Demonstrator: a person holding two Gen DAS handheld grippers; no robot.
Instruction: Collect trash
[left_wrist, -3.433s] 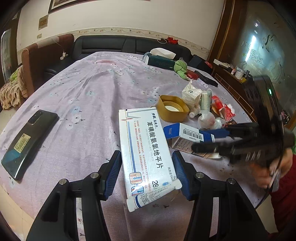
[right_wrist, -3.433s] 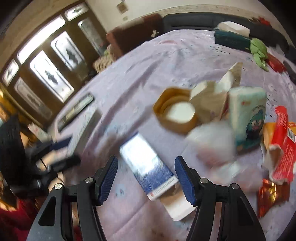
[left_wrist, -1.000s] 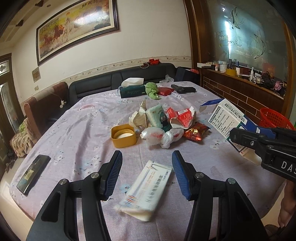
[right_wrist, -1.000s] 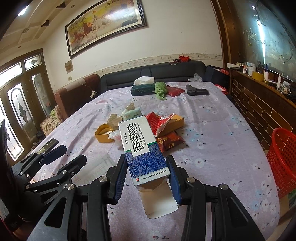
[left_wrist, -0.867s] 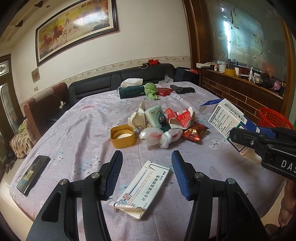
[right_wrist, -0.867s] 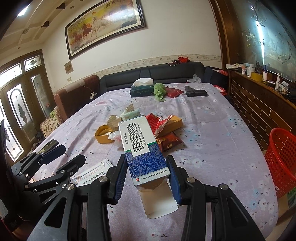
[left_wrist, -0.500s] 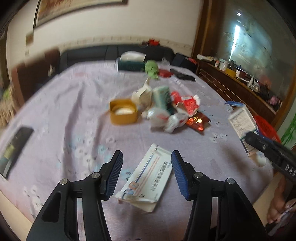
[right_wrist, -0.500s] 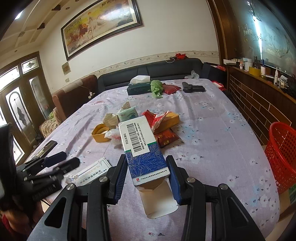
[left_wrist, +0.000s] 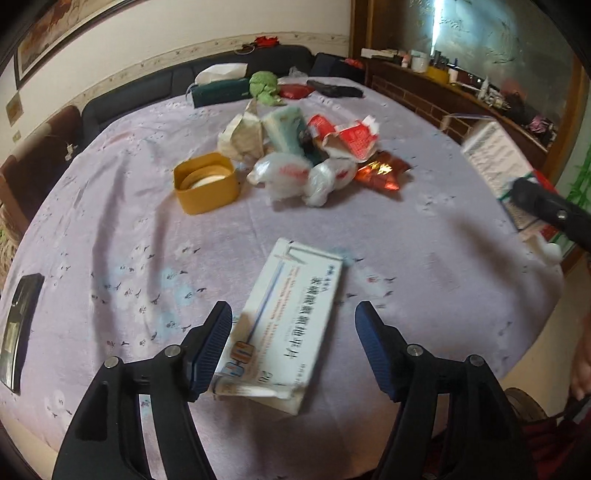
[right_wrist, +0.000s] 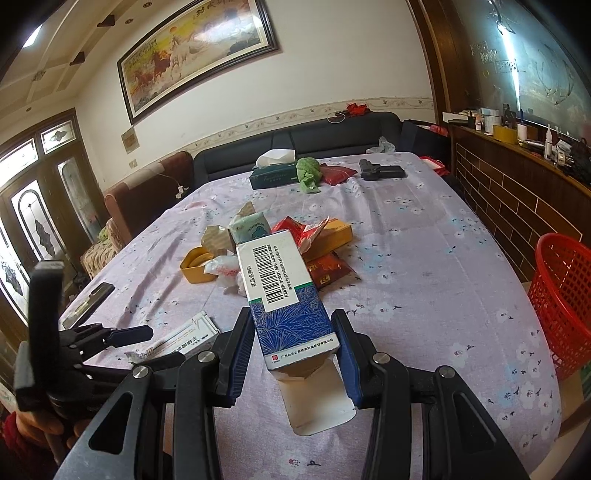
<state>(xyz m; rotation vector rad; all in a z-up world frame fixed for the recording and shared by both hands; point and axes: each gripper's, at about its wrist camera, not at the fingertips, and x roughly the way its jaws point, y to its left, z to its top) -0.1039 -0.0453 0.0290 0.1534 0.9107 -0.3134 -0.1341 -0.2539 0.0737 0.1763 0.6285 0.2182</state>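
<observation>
Your left tongs (left_wrist: 293, 328) are spread wide apart and tipped down over the white medicine box (left_wrist: 284, 325), which lies flat on the lilac surface (left_wrist: 424, 240) between the two blue pads. The left pad (left_wrist: 214, 343) overlaps the box's edge; the right pad (left_wrist: 369, 343) stands apart from it. Half a second ago that box sat a little ahead of the tongs; now it fills the gap between them, so you've closed in on it, and the view is sharper than that blurred frame.

Your right tongs (right_wrist: 295, 350) stay clamped on the blue-and-white carton (right_wrist: 284, 291), barcode up, open flap hanging toward you, held above the surface just as before. In the left view it shows at far right, blurred.

Ahead of both tongs sits the trash heap: the yellow tub (left_wrist: 207, 182), crumpled plastic bags (left_wrist: 295, 177), red wrappers (left_wrist: 351, 136) and a tissue pack (right_wrist: 251, 230). The red basket (right_wrist: 561, 295) stands off to the right of your right tongs, beyond the surface's edge. A black phone (left_wrist: 18, 326) lies far left of your left tongs.
</observation>
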